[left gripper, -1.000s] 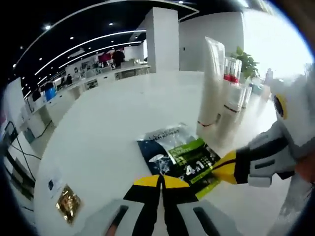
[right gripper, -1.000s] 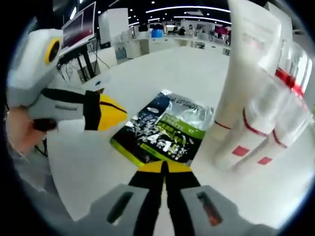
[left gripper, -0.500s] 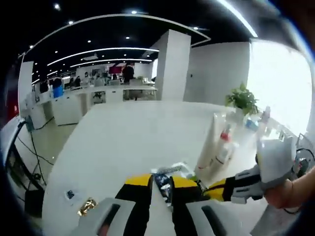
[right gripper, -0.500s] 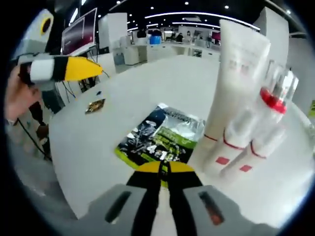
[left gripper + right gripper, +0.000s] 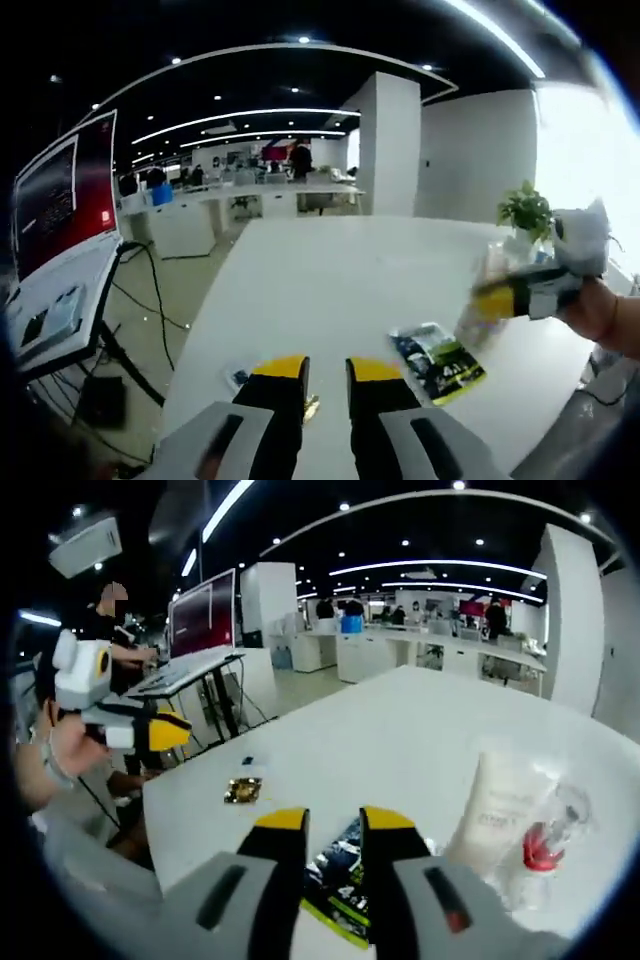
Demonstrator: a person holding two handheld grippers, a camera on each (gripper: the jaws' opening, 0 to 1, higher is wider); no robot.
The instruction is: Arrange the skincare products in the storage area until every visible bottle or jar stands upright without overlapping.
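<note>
Open-plan office, long white surface (image 5: 420,730). Tubes and bottles (image 5: 515,815) stand upright, clustered lower right of right gripper view — sachet (image 5: 437,360) lies flat beside them. Left hand-held gripper (image 5: 325,372) and right hand-held gripper (image 5: 333,825) both slightly parted, empty — probably raised clear to check.

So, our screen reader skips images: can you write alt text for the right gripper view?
The right gripper, jaws open, hovers above a white table over a dark and green sachet. To its right stand a white tube and clear red-capped bottles. A small gold packet lies further left, and the left gripper hangs at the table's edge.
</note>
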